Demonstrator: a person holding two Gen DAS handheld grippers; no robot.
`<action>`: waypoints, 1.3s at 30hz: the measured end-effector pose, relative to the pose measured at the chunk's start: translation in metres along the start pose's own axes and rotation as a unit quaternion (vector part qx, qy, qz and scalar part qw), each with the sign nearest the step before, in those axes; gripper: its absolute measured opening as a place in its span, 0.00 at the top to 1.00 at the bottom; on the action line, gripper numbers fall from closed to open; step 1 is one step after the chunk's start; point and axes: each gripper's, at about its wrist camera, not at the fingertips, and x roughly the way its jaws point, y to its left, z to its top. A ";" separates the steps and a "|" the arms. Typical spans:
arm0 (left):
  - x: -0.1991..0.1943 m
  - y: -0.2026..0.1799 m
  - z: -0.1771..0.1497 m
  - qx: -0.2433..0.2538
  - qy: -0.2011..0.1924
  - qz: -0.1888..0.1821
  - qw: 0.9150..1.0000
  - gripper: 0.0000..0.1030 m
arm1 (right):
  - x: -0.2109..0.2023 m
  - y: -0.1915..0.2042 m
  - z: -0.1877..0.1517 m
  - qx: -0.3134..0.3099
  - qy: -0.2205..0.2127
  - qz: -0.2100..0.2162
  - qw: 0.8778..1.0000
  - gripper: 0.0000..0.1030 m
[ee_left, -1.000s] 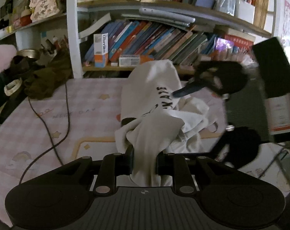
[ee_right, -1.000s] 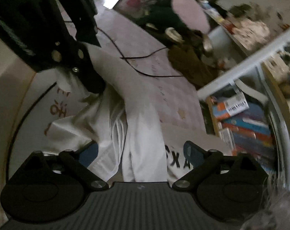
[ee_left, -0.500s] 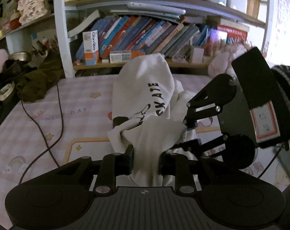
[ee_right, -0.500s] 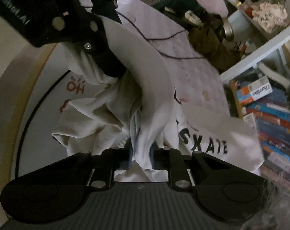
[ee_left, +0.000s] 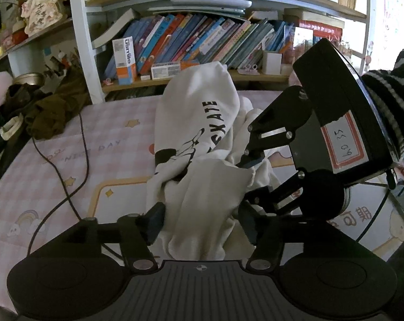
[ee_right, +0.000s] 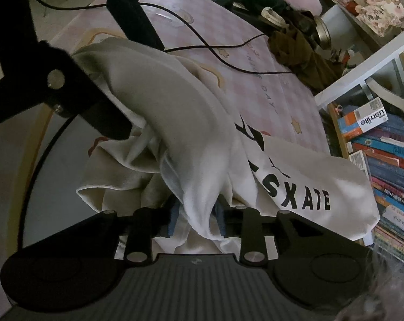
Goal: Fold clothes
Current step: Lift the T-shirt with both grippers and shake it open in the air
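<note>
A white sweatshirt (ee_left: 196, 123) with black "SKATE" lettering lies bunched on the pink checked tabletop (ee_left: 108, 144), one fold raised between both grippers. My left gripper (ee_left: 200, 219) is opening; the fold hangs between its pads without being pressed. In the right wrist view the sweatshirt (ee_right: 191, 133) arches down into my right gripper (ee_right: 196, 219). Its blue pads still pinch a gathered fold, though the jaws are easing apart. The right gripper (ee_left: 248, 179) faces the left one closely, and the left gripper (ee_right: 140, 89) shows at upper left.
A black cable (ee_left: 65, 187) snakes across the table's left part. A brown garment (ee_left: 54, 112) is heaped at the back left. A bookshelf (ee_left: 202, 48) full of books runs along the far edge. A striped sleeve (ee_left: 389, 93) holds the right gripper.
The left jaws, earlier shut on the fold, have spread apart. The right gripper, open a second ago, closed on the cloth near the left one and has loosened slightly since.
</note>
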 end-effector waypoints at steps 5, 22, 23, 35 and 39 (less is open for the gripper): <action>-0.001 -0.001 -0.001 0.005 -0.001 0.004 1.000 0.32 | 0.000 -0.002 -0.003 0.010 -0.006 0.008 1.000 0.79; -0.018 0.001 -0.015 0.025 -0.058 -0.007 0.998 0.12 | -0.051 -0.027 -0.014 0.193 -0.037 -0.075 0.978 0.95; -0.018 0.003 -0.014 0.029 -0.063 -0.012 0.997 0.12 | -0.059 -0.028 -0.016 0.206 -0.039 -0.089 0.974 0.95; 0.022 0.011 0.009 0.158 -0.099 -0.102 0.977 0.10 | -0.144 -0.039 -0.007 0.335 -0.038 -0.284 0.898 0.96; 0.014 0.055 0.014 0.114 -0.102 -0.131 0.979 0.10 | -0.159 -0.031 0.009 0.333 -0.018 -0.325 0.885 0.96</action>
